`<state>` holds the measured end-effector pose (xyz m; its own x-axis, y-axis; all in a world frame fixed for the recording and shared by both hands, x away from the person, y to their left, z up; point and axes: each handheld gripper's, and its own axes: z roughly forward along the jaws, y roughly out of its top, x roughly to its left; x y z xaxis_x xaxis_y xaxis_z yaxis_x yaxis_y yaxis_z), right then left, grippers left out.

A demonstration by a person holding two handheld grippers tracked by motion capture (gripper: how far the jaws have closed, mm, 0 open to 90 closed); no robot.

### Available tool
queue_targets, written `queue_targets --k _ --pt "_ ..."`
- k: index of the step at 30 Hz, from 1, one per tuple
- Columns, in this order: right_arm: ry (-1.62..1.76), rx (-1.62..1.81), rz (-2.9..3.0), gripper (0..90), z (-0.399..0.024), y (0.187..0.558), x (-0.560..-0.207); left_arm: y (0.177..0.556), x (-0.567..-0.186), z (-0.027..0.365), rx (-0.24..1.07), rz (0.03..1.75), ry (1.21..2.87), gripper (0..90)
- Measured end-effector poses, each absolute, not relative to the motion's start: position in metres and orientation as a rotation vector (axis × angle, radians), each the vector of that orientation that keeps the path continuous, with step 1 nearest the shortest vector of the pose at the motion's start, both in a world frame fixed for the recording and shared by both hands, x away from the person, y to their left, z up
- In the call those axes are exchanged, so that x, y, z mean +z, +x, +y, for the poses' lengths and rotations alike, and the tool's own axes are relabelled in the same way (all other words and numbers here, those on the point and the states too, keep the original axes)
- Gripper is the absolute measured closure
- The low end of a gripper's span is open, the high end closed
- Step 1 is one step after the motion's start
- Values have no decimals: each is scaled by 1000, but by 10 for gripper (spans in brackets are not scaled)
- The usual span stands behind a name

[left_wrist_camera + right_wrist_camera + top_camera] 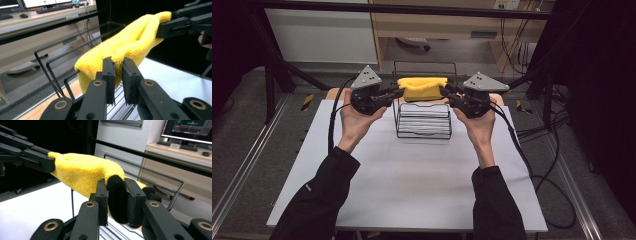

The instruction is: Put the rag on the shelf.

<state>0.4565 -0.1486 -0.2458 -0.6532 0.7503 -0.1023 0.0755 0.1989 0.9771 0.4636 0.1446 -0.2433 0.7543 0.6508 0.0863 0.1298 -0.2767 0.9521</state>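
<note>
Yellow fleece cloth [422,88] stretched crosswise over the far wires of the wire rack [422,125], long axis running hand to hand. Left gripper [397,92] pinches its left end, right gripper [446,93] its right; neither nearer. Plush pile, folded double, black backing [116,197] showing at right jaws

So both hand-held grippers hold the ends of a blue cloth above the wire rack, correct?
Not blue: the cloth is yellow, as the high view shows. The left hand-held gripper and the right hand-held gripper do hold its ends above the wire rack.
</note>
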Motion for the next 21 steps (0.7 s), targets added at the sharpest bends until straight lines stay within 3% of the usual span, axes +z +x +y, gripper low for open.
queue_targets --k 13,21 --pt "781 1496 1972 578 -151 450 -241 465 -256 142 600 607 1834 827" --pt "796 1560 1948 567 -152 445 -238 464 -261 140 622 596 1845 830"
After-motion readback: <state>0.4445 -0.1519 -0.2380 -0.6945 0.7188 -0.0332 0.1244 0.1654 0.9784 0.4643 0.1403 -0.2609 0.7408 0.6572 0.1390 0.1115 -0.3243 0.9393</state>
